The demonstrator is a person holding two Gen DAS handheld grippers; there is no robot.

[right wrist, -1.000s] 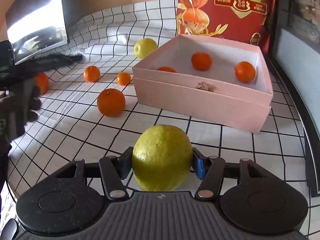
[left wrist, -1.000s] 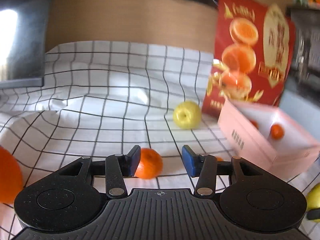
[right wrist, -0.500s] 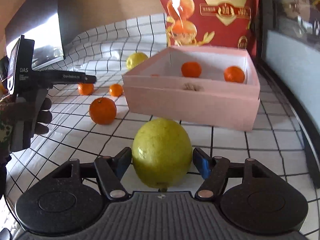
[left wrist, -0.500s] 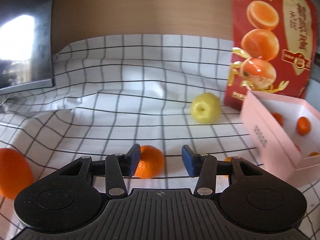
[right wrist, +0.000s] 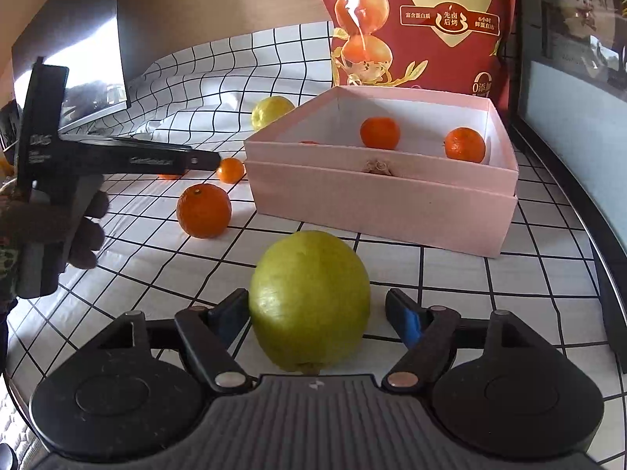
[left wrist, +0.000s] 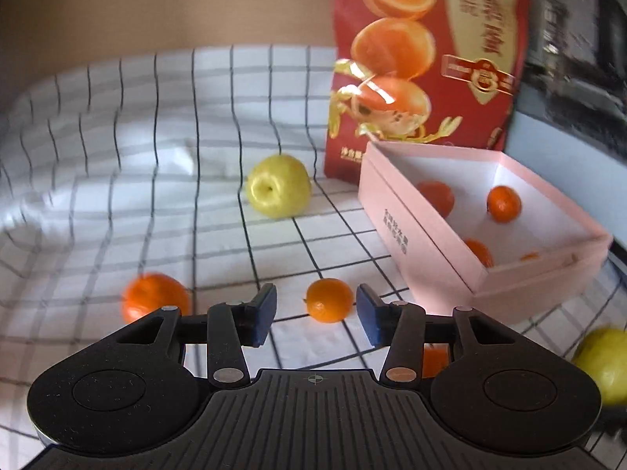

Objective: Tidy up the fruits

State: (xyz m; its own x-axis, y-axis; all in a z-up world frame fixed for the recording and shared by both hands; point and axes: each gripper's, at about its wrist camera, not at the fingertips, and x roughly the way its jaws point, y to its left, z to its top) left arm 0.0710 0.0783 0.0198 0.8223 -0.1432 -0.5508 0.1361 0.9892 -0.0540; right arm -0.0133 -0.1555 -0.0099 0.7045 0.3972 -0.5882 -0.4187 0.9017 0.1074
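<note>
A pink box (left wrist: 427, 235) (right wrist: 376, 203) on the checked cloth holds several small oranges (right wrist: 379, 132). My left gripper (left wrist: 316, 315) is open, with a small orange (left wrist: 328, 299) just ahead between its fingers. Another orange (left wrist: 154, 297) lies to its left. My right gripper (right wrist: 317, 313) is open around a yellow-green fruit (right wrist: 309, 299) that rests on the cloth; its right finger stands apart from the fruit. That fruit also shows at the left wrist view's right edge (left wrist: 603, 360). A second yellow fruit (left wrist: 279, 191) (right wrist: 271, 111) lies behind the box's left corner.
A tall red snack bag (left wrist: 427, 62) (right wrist: 415, 23) stands behind the box. A larger orange (right wrist: 203, 210) lies left of the box front. The left gripper tool and gloved hand (right wrist: 51, 211) show at the left. A dark screen (right wrist: 66, 58) stands at the far left.
My left gripper has swung right; a different small orange now sits between its fingers. My right gripper's fingers have opened from the yellow-green fruit, which now rests on the cloth.
</note>
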